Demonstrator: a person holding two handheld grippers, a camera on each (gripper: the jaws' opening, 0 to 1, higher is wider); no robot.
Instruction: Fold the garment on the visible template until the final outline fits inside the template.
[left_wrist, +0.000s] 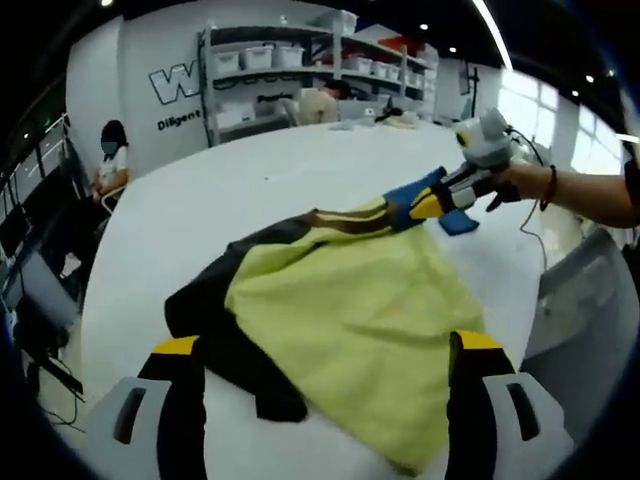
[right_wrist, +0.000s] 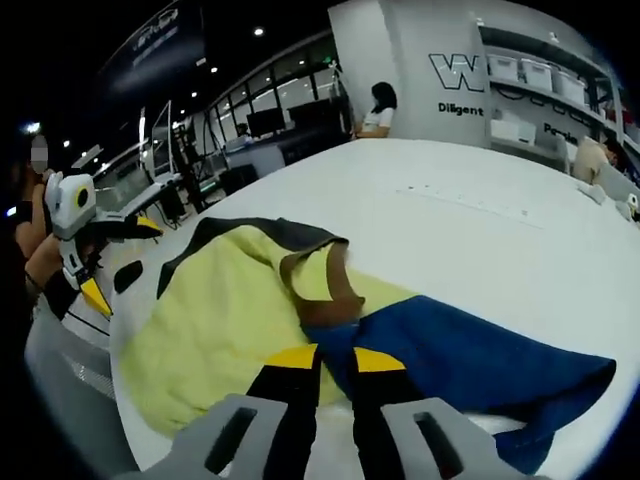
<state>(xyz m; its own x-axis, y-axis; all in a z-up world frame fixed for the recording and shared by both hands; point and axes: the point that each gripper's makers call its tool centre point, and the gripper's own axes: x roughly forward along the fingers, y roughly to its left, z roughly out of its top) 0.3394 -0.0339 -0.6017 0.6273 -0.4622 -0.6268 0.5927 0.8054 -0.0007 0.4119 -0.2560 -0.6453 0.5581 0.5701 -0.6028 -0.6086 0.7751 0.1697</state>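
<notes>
Garment (left_wrist: 350, 310) lies spread on the white table (left_wrist: 250, 190), yellow panel up, dark edging along the near-left. Right gripper (right_wrist: 335, 362) is pinched on the blue section (jaws together on cloth). Left gripper (left_wrist: 325, 355) hovers, jaws apart. Judgement: carry blue part over flat, keep tension even.

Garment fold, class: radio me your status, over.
Right gripper shut on garment at its blue part. Left gripper open, short of cloth. No template seen. Nothing in the way.

Garment (left_wrist: 350, 310) on table (left_wrist: 250, 190)
</notes>
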